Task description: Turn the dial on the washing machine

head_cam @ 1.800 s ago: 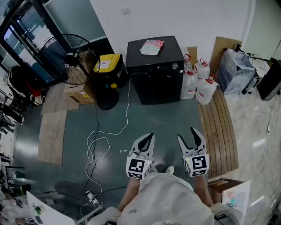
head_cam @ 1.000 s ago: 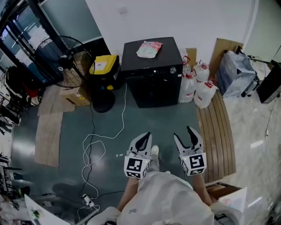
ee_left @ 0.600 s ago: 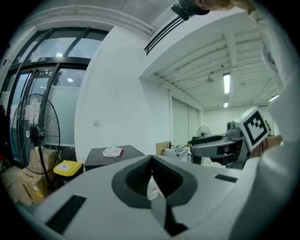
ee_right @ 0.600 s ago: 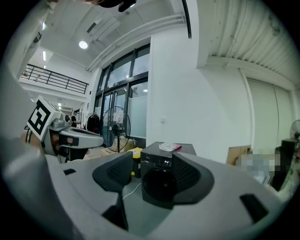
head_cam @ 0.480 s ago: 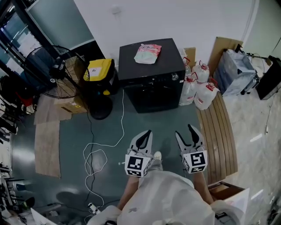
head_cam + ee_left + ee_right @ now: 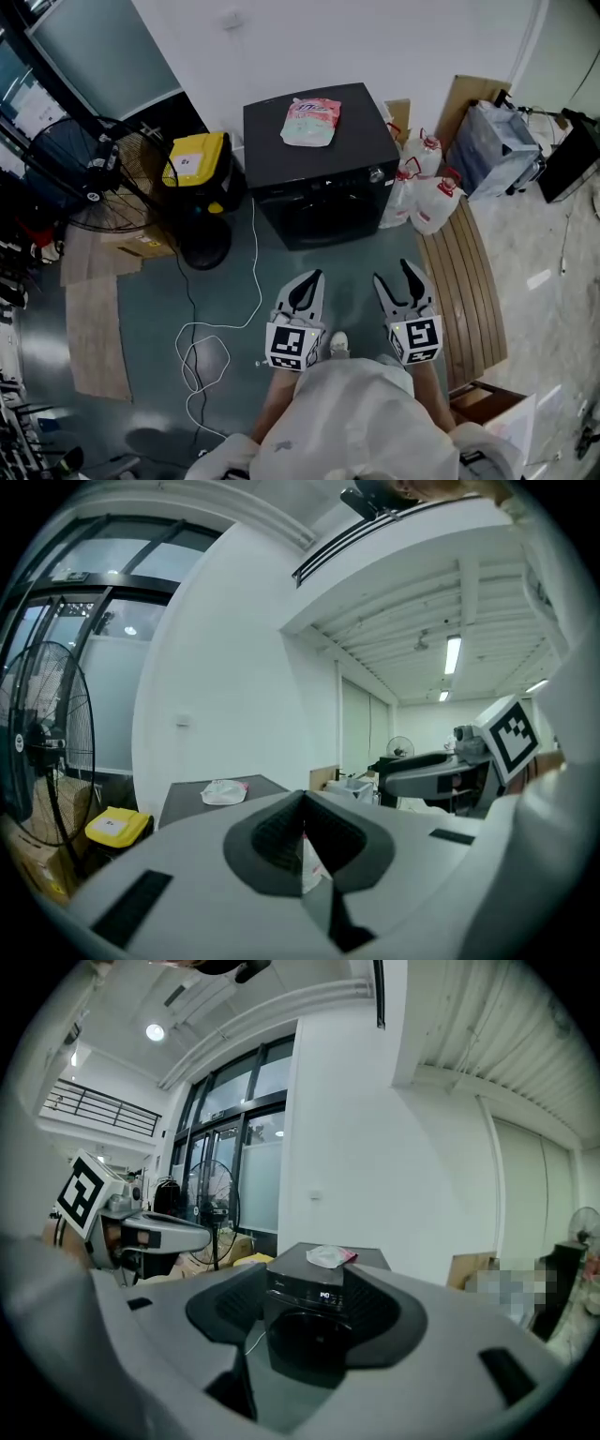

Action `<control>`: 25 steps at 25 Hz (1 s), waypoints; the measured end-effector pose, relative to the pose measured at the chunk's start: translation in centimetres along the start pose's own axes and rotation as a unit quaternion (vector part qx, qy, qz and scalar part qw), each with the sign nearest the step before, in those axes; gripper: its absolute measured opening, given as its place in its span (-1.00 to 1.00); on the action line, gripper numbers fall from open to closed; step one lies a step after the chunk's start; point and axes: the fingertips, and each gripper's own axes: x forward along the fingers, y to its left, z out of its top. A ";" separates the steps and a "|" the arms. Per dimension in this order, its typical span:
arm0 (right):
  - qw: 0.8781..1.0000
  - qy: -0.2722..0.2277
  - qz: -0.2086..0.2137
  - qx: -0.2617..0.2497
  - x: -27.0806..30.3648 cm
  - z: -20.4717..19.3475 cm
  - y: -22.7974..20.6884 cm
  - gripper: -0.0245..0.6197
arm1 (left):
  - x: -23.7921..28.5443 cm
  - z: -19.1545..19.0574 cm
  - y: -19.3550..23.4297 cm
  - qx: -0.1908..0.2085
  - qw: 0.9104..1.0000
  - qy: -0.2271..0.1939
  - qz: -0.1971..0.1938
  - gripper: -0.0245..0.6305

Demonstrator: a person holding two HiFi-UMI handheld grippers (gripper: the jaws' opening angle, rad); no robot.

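A: Looking down on the washer, a black box against the far wall, well apart from both grippers. Where's the dial?

B: The dial sits at the right end of the front panel, a small silver knob. Nothing touches it.

A: And the left gripper?

B: Jaws closed tip to tip, just a sliver of gap lower down, nothing clamped. It hangs over the grey-green floor, near the person's body.

A: The right gripper?

B: Spread wide and empty. Its own view frames the washer's front between the jaws, far off.

A: What's on top of the washer?

B: A pink and white pouch, lying flat toward the far edge.

A: And around it?

B: To its left are a yellow box and a fan. To its right are white jugs with red caps, just beside the washer's side, then a slatted wooden board running near to far. A white cable trails over the floor from the washer's left side toward the near left.

A: Both grippers side by side, pointed at the washer.
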 end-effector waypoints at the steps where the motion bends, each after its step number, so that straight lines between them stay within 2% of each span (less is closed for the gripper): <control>1: 1.000 0.001 -0.004 0.001 0.5 0.1 0.0 -0.11 | 0.5 0.0 0.5 0.000 1.000 0.000 -0.003 -0.88; 14: 0.999 0.017 -0.033 0.009 5.4 -0.6 -3.0 -0.14 | 6.3 -0.5 3.5 -0.004 1.000 0.004 -0.026 -0.88; 25: 1.000 0.021 -0.016 0.013 11.6 -0.4 -7.8 -0.14 | 13.0 0.2 5.3 0.000 1.000 0.013 -0.010 -0.88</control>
